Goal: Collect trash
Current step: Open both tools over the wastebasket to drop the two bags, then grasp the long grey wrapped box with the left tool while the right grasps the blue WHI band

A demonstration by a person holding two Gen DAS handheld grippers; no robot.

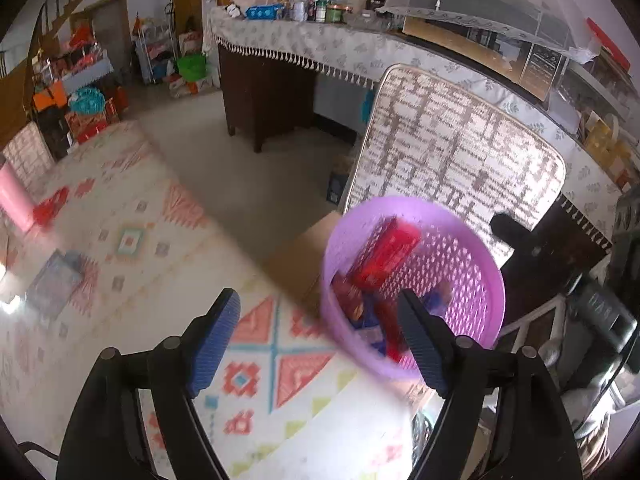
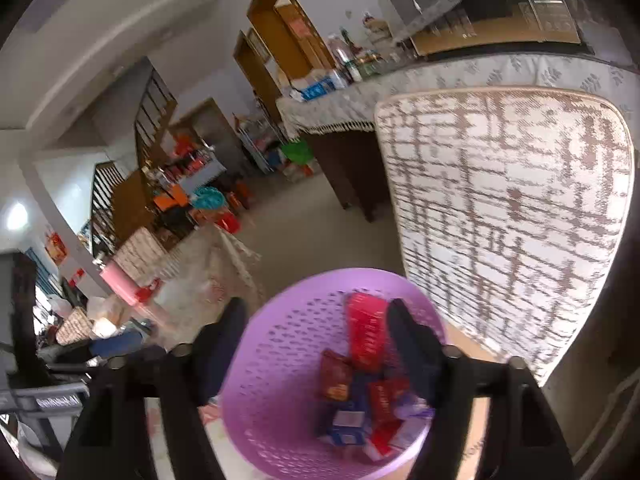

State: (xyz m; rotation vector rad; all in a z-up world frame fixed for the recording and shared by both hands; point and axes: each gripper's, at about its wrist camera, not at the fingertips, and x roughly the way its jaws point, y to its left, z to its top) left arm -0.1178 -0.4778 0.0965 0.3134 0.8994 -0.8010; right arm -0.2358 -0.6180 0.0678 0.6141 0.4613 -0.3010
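Observation:
A purple perforated basket (image 1: pixel 486 280) sits at the lower right of the left wrist view. It holds a long red box (image 1: pixel 390 256) on top of several red and blue wrappers (image 1: pixel 360 312). My left gripper (image 1: pixel 320 334) is open over a patterned cloth, with its right finger (image 1: pixel 420 340) overlapping the basket's near rim and nothing gripped. In the right wrist view the basket (image 2: pixel 260 364) fills the bottom centre. My right gripper (image 2: pixel 316 336) hangs open above it, and the red box (image 2: pixel 366 336) lies just left of its right finger (image 2: pixel 408 348), not pinched.
A patterned mattress (image 1: pixel 460 152) leans on a cloth-covered counter (image 1: pixel 332 48) behind the basket. A brown cardboard box (image 1: pixel 304 256) lies at the basket's left. The patterned cloth (image 1: pixel 132 240) spreads to the left. Dark furniture and black gear (image 1: pixel 600 312) crowd the right.

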